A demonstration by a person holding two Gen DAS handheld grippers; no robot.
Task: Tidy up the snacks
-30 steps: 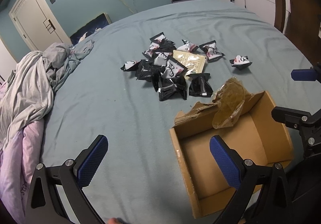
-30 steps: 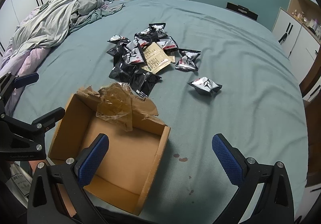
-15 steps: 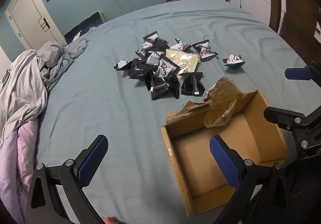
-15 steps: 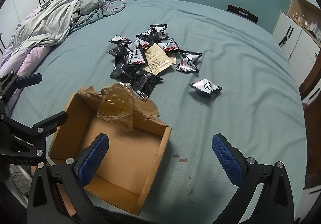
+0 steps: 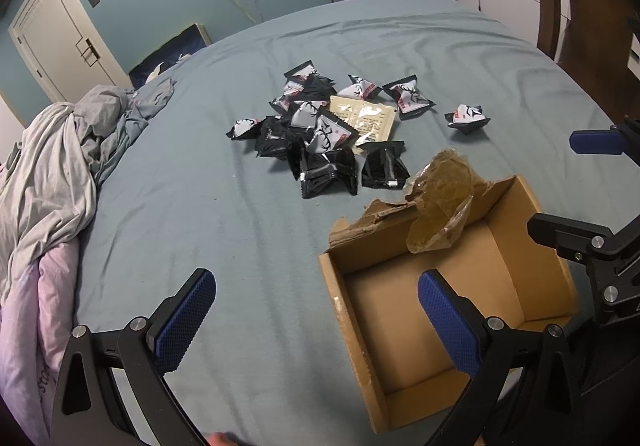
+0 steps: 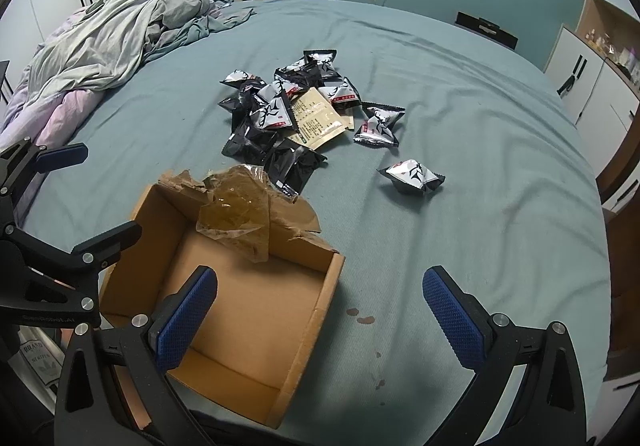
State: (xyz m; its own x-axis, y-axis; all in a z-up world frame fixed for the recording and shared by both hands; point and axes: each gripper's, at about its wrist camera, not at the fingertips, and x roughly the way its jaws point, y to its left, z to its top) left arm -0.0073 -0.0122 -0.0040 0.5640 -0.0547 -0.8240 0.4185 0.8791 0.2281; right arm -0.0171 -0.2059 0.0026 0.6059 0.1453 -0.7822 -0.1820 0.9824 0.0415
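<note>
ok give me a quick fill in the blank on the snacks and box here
1. The cardboard box holds ____ snack packets.
2. The lone snack packet lies apart from the snack pile, on the ____ bedsheet.
3. Both the left gripper and the right gripper are ____.
4. One beige sachet lies among packets that are black and ____.

Missing words: no; teal; open; silver

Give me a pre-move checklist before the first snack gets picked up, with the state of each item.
1. Left gripper open and holding nothing: ok.
2. Right gripper open and holding nothing: ok.
3. Cardboard box open on top, no snacks inside: ok.
4. Crumpled plastic film hangs over the box's far edge, partly blocking the opening: not ok.
5. Stray snack packet lies apart from the snack pile, free to grasp: ok.
6. Grip firmness on the slick wrappers: cannot tell.
</note>
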